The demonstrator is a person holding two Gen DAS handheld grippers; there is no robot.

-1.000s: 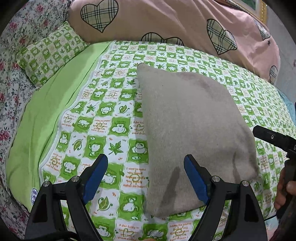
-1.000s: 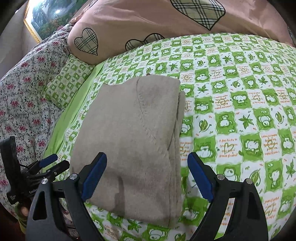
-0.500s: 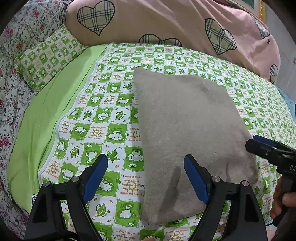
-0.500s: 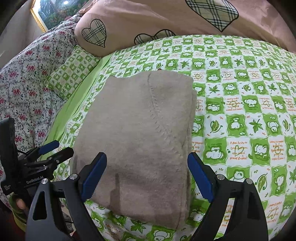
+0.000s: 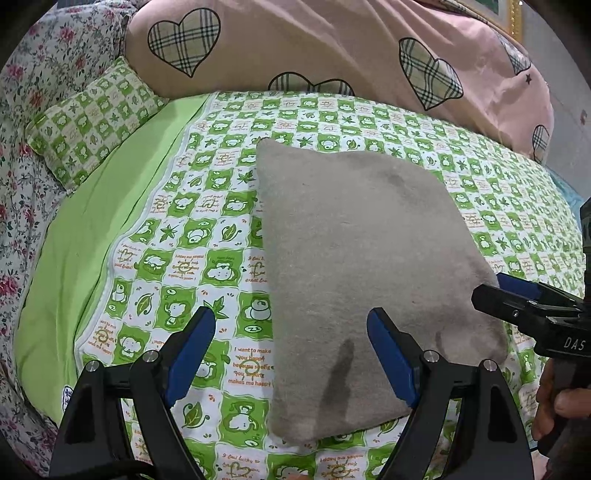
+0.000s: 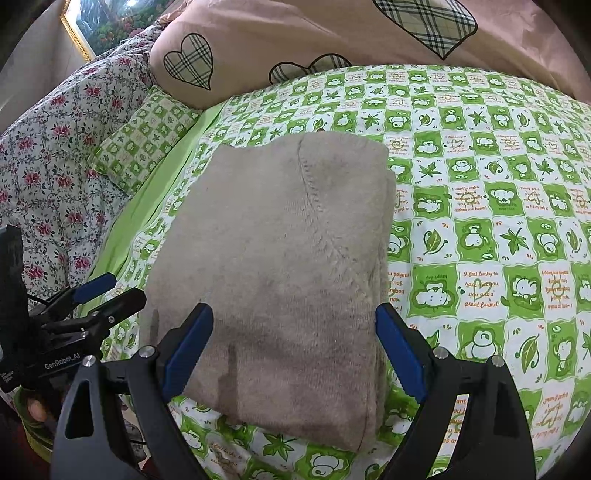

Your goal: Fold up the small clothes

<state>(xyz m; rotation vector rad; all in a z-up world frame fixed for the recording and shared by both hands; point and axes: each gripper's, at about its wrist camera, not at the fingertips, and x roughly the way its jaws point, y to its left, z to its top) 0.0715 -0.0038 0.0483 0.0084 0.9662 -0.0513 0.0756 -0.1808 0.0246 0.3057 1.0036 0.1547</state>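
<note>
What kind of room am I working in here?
Most likely a bedroom: the folded sweater lies on a bed with a green cartoon-print sheet, a matching pillow and a pink heart-print quilt at the far side, and a framed picture on the wall.

Item count: one folded grey garment; one green-checked sheet; one small green-checked pillow; one pink heart-print quilt; one floral cover; two hand-held grippers, left hand-held gripper and right hand-held gripper.

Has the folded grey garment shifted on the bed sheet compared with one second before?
No. The grey garment covers the same squares of the green checked sheet.
</note>
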